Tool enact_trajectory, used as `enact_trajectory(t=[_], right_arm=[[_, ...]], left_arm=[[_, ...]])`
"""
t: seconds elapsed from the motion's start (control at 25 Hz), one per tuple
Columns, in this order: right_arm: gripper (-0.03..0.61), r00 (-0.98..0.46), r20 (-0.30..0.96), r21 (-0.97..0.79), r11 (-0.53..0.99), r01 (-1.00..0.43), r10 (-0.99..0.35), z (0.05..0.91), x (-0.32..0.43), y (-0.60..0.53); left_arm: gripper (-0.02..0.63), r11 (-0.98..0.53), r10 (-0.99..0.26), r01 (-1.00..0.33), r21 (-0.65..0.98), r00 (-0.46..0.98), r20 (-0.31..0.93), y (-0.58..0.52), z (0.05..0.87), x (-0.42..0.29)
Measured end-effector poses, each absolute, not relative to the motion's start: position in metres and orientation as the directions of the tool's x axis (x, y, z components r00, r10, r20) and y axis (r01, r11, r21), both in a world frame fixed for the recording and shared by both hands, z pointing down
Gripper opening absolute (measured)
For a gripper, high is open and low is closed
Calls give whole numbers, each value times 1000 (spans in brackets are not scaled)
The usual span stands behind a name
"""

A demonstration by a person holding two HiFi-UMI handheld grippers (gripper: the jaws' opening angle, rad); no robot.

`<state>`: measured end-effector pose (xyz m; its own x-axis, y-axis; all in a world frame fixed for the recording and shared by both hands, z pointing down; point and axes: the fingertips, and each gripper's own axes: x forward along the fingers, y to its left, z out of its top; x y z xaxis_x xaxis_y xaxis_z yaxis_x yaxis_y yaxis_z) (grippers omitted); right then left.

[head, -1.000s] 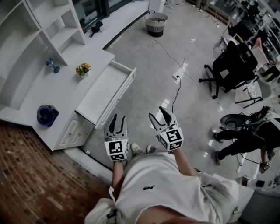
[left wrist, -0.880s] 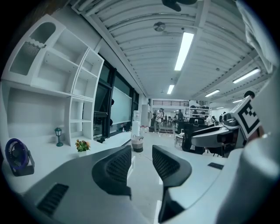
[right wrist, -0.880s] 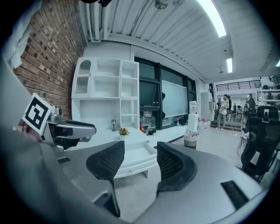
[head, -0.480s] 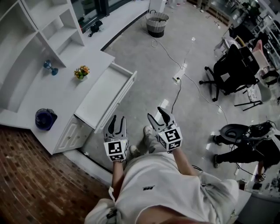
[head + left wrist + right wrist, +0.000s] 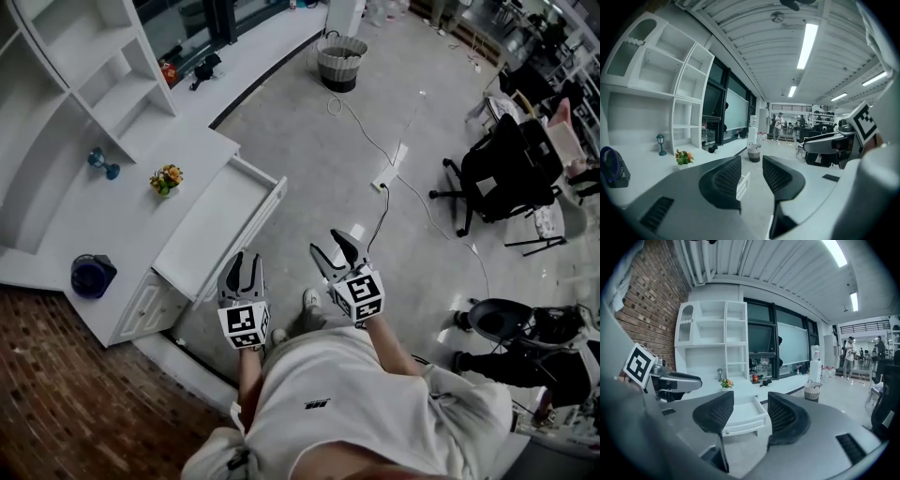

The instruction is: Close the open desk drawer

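Nearest, two grippers side by side above the floor, touching nothing. Left gripper: jaws slightly apart, nothing between them. Right gripper: jaws apart a little wider, likewise empty, pointed toward the drawer. Beneath them, two shoes on the floor.

Just beyond the left gripper, that one drawer, pulled well out from the front edge of the worktop, bare inside. Brick wall against the worktop's near end.

On the worktop, three things, well apart from one another: one blue fan by the near end, one flower pot near the middle behind the drawer, one small lamp farther back at the foot of the shelves.

To the right of the drawer and apart from it, one power strip on the floor, with a cable leading off toward one basket at the far side. Farther right, one black office chair. Low at the right edge, one person in dark clothes.
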<state>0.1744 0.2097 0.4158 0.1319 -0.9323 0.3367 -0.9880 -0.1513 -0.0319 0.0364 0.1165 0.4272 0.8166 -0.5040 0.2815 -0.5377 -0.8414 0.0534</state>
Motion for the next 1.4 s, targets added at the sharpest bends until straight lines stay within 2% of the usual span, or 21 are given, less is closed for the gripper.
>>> enact_trajectory(t=[0.28,0.6,1.4], right_arm=[[227,93,327,-58,-118,-991,-941,414,225,209],[224,84,316,-71,-112,-991,-945,412,264,209],[224,7,441,-94,-54,-994,-897,491,238,116]], left_arm=[[153,-821,-534,-569,45,793,292,117,427,84],[150,-792,-569,-609,39,760,314,118,432,105],[150,-715,-600,-692,100,680,421,47,508,56]])
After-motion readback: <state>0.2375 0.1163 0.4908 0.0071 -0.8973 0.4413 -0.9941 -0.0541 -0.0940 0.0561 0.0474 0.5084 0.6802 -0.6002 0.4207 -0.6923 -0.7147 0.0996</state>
